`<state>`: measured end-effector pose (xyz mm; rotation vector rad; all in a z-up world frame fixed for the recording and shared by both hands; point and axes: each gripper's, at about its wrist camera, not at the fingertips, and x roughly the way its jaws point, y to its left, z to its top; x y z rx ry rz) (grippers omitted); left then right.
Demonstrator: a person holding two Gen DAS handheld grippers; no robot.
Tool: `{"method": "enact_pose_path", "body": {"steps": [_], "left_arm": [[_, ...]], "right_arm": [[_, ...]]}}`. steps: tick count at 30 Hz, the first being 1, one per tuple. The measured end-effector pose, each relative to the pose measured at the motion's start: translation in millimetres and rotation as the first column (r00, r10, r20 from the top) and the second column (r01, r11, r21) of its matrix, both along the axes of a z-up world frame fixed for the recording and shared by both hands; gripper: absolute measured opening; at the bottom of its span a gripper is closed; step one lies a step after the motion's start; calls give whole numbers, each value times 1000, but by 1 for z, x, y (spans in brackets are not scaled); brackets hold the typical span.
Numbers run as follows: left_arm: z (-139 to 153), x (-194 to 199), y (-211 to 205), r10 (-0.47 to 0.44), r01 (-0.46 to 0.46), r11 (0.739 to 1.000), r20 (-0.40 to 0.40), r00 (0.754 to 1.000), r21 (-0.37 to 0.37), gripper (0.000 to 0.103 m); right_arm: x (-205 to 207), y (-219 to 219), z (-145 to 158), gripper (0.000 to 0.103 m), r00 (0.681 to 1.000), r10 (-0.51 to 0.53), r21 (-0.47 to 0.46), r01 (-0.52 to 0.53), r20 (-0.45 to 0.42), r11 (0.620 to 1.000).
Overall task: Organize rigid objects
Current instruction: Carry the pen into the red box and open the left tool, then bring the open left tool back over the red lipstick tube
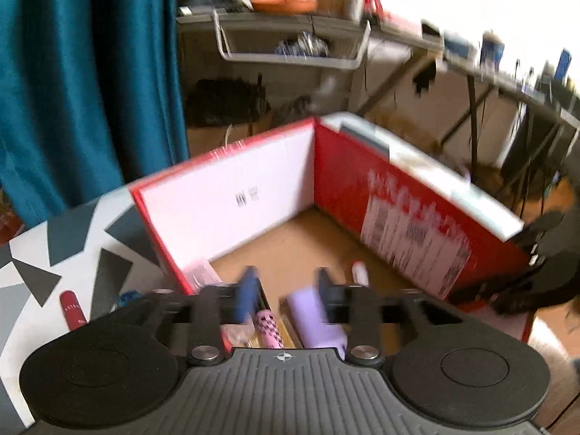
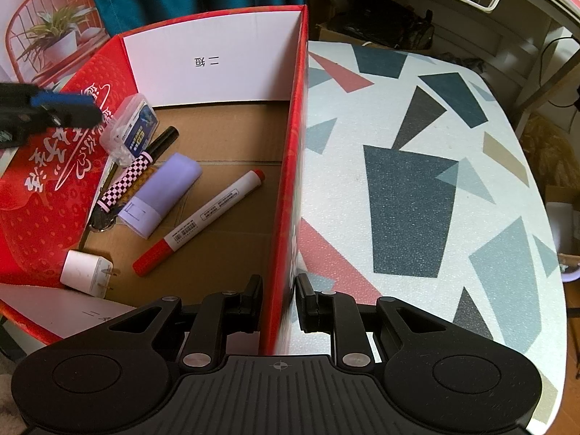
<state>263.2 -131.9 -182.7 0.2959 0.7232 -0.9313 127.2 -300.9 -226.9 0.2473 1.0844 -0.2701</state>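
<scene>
Jaws: right gripper (image 2: 278, 302) straddling box wall (image 2: 290, 166), left gripper (image 1: 286, 290) apart; patterned table (image 2: 417, 181).

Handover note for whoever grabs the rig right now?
Left hand-held gripper: open, empty, over the red box.
Right hand-held gripper: open, straddling the box's near wall, not clamped.
In the box: red marker, white charger, purple case, checkered pen, clear plastic case.
Left: a red cylinder and a blue item, too blurred to name, lie on the patterned table outside the box.
</scene>
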Motion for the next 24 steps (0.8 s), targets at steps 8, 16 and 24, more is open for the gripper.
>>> {"method": "enact_pose_path", "body": {"steps": [8, 16, 24], "left_arm": [[26, 24, 55, 194, -189, 980, 106, 975, -55, 99], [8, 64, 99, 434, -434, 901, 85, 897, -18, 103], [-21, 86, 97, 492, -502, 863, 124, 861, 62, 103]], "right_arm": [[0, 0, 0, 19, 1000, 0, -1, 0, -1, 1000], [0, 0, 0, 19, 1000, 0, 0, 0, -1, 1000], [0, 0, 0, 20, 1000, 0, 0, 0, -1, 1000]]}}
